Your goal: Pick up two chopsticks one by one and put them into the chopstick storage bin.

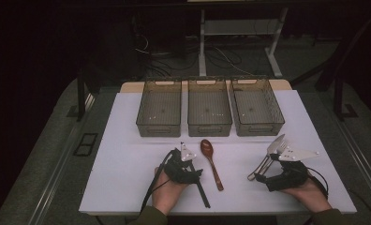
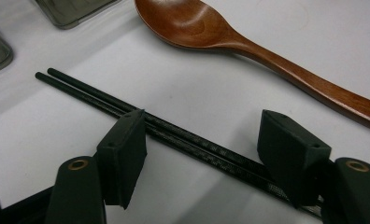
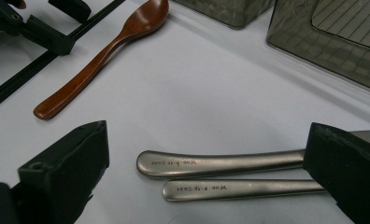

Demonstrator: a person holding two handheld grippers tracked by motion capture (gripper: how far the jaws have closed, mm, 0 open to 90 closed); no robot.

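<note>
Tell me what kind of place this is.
Probably a lab or workshop bench set up for a cutlery-sorting recording, not a kitchen. A white board tops the table, three matching grey bins stand in a row, and cables and bare desk legs show on the dark floor behind.

So there's a pair of black chopsticks (image 2: 183, 135) lying flat, side by side and touching, running diagonally from the upper left of the left gripper view down to the lower right; thin, dark, a bit textured toward the thick end. Then two matte metal utensils (image 3: 220, 175) lie next to each other, handles pointing left in the right gripper view, tiny lettering on each handle. In the high view they sit at the lower right, heads angled up (image 1: 267, 159).
</note>
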